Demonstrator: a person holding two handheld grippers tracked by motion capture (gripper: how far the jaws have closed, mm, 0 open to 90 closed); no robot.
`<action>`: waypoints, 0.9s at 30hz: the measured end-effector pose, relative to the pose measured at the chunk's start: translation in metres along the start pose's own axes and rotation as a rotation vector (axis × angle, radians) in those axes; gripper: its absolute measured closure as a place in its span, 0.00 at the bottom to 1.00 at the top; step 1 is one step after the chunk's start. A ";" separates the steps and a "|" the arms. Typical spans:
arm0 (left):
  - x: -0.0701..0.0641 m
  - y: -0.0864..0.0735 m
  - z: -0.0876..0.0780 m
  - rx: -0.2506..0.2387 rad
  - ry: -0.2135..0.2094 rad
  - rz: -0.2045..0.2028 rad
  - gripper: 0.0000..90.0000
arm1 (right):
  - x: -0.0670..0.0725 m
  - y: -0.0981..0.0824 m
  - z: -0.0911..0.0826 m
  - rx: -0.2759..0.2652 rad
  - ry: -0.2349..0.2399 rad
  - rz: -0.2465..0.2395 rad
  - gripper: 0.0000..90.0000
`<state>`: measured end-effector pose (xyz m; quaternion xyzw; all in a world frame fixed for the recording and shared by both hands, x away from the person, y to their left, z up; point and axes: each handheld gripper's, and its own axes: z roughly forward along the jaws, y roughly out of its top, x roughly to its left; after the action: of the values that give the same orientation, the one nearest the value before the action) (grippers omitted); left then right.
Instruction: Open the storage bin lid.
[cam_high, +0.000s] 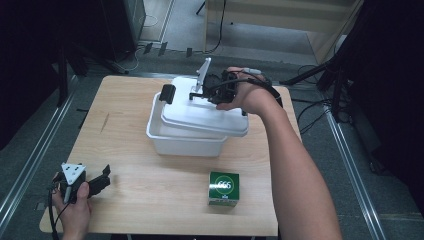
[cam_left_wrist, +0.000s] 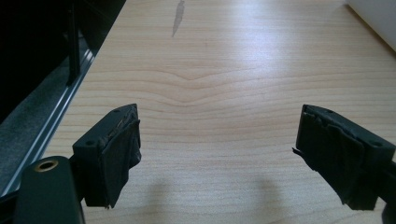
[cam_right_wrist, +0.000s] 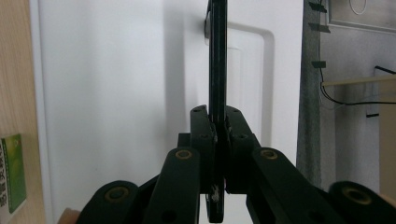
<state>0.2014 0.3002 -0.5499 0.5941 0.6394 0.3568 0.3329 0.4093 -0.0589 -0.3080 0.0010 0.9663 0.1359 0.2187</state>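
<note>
A white plastic bin (cam_high: 182, 142) stands on the far middle of the wooden table (cam_high: 150, 200). Its white lid (cam_high: 200, 117) lies askew over it, overhanging the bin's right side. My right gripper (cam_high: 200, 94) reaches in from the right over the lid, shut on the lid's thin black handle (cam_high: 168, 93). In the right gripper view, the two jaws (cam_right_wrist: 218, 126) pinch the black handle bar (cam_right_wrist: 217, 56), with the white lid (cam_right_wrist: 116, 93) behind it. My left gripper (cam_high: 102, 181) rests at the table's front left corner, open, with bare wood between its pads (cam_left_wrist: 215, 154).
A small green carton (cam_high: 223, 188) stands on the table in front of the bin, also seen at the left edge in the right gripper view (cam_right_wrist: 11, 172). The bin's white corner (cam_left_wrist: 373, 18) shows far right in the left gripper view. Floor rails and cables surround the table.
</note>
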 end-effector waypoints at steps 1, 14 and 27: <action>0.000 0.000 0.000 0.000 0.000 0.000 0.16 | 0.000 0.000 0.000 0.000 0.000 0.000 0.95; 0.000 0.000 0.000 -0.001 0.004 -0.006 0.16 | 0.005 -0.059 -0.013 0.018 -0.022 0.085 0.95; -0.001 0.000 0.000 -0.003 0.018 0.002 0.16 | 0.011 -0.119 -0.025 0.026 -0.044 0.158 0.95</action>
<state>0.2014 0.2989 -0.5500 0.5911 0.6411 0.3636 0.3277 0.3955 -0.1791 -0.3220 0.0833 0.9598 0.1402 0.2287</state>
